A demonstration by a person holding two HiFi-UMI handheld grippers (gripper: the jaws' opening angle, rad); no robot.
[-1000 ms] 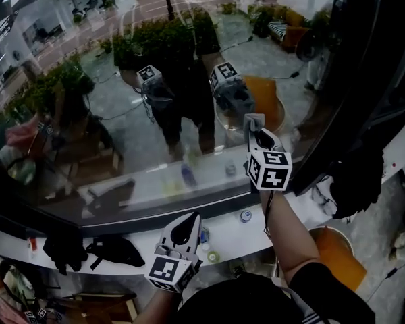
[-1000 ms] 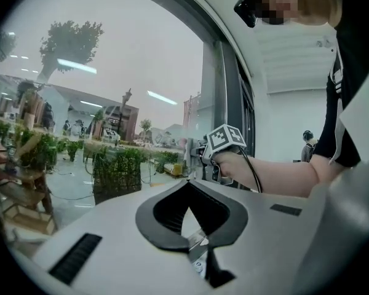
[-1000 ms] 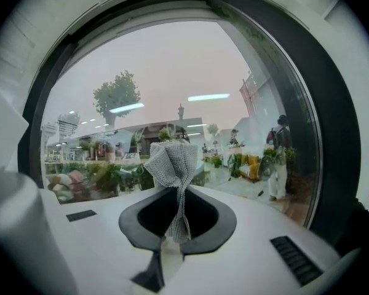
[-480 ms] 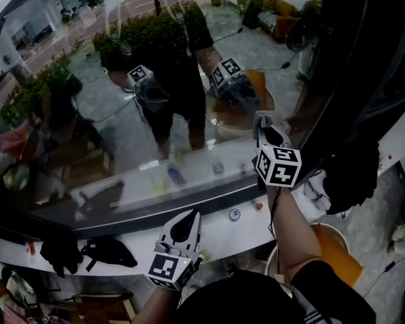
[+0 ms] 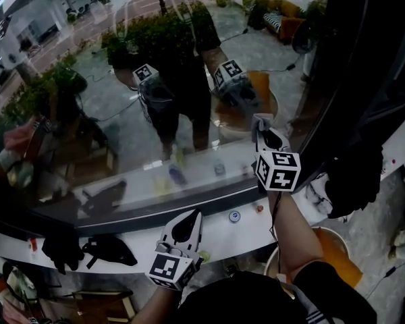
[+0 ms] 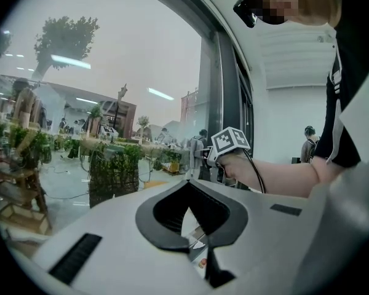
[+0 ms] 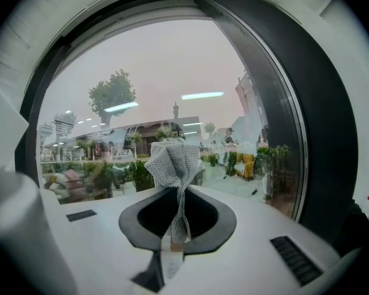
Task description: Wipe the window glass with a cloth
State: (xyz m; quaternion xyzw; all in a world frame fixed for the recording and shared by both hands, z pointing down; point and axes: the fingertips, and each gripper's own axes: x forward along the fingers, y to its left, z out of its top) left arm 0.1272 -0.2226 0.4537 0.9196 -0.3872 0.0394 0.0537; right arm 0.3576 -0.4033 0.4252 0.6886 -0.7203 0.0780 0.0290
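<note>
Window glass (image 5: 121,127) fronts right tongs (image 5: 258,121) clamping cloth (image 7: 172,161); black bag (image 5: 111,250) on sill (image 5: 236,233)

**Three cameras set around one window**

The head view looks steeply down from above the person onto the window glass (image 5: 189,79) and the white ledge (image 5: 223,235) below it. In it the left gripper (image 5: 187,220) is near, at lower centre. The right gripper (image 5: 260,125) is farther off to the right, close to the pane.

The left gripper view rides low behind its own fingers and faces rightward along the glass. It shares the right gripper's marker cube and forearm with the head view.

The right gripper view sits close to the pane and faces out through it, past the cloth (image 7: 172,161) in its fingers. The dark window frame (image 7: 313,134) on its right also appears at the head view's right.
</note>
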